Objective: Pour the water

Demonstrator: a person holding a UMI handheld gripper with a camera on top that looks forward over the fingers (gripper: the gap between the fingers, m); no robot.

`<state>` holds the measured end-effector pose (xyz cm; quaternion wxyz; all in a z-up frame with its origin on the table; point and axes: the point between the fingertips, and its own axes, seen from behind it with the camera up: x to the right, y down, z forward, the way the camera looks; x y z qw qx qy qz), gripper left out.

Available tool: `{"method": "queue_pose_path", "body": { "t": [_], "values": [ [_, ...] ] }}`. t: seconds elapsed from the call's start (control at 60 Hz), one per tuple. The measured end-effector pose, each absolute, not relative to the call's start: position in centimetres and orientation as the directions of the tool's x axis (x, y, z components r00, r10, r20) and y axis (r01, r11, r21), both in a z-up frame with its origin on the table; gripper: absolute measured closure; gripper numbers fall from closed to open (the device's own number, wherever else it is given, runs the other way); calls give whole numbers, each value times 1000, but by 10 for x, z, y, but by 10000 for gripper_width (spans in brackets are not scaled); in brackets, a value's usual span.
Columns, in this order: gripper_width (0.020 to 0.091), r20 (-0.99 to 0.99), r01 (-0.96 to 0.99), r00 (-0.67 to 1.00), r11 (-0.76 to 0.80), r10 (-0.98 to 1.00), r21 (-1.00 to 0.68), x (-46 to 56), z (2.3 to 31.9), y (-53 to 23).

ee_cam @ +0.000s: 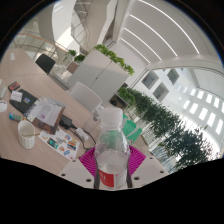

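Between the two pink pads, one clear bottle [112, 150] sits clamped by the tool [112, 168].

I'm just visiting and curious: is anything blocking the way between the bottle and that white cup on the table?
Nothing visible does. The claw is shut on the bottle, lifted above the table. The white cup stands off to the side with open air between them.

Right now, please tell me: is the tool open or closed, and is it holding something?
Tool: closed on the clear water bottle, which has a red label and stands upright between the pink pads, raised above the table.
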<state>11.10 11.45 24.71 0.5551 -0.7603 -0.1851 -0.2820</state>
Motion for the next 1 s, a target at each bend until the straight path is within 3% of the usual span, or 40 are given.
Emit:
{"method": "queue_pose_path", "body": {
  "t": [0.1,0.217,0.383,0.5,0.7,0.817,0.867,0.917,1.0],
  "values": [
    [743,889,863,447,-307,97,-400,38,219,154],
    [743,976,973,24,-231,216,27,-2,191,177],
    [742,773,793,-579,-42,259,608,-39,170,193],
    [739,617,642,-735,-4,282,767,-45,172,195],
    [739,635,666,-719,20,282,746,-55,167,204],
    [739,774,802,-563,-37,289,596,-53,186,212],
    [737,898,909,-354,-128,263,396,-46,203,215],
    [737,985,976,-47,-201,163,79,-37,222,204],
    [728,883,861,465,-264,65,-434,-13,250,207]
  ]
}}
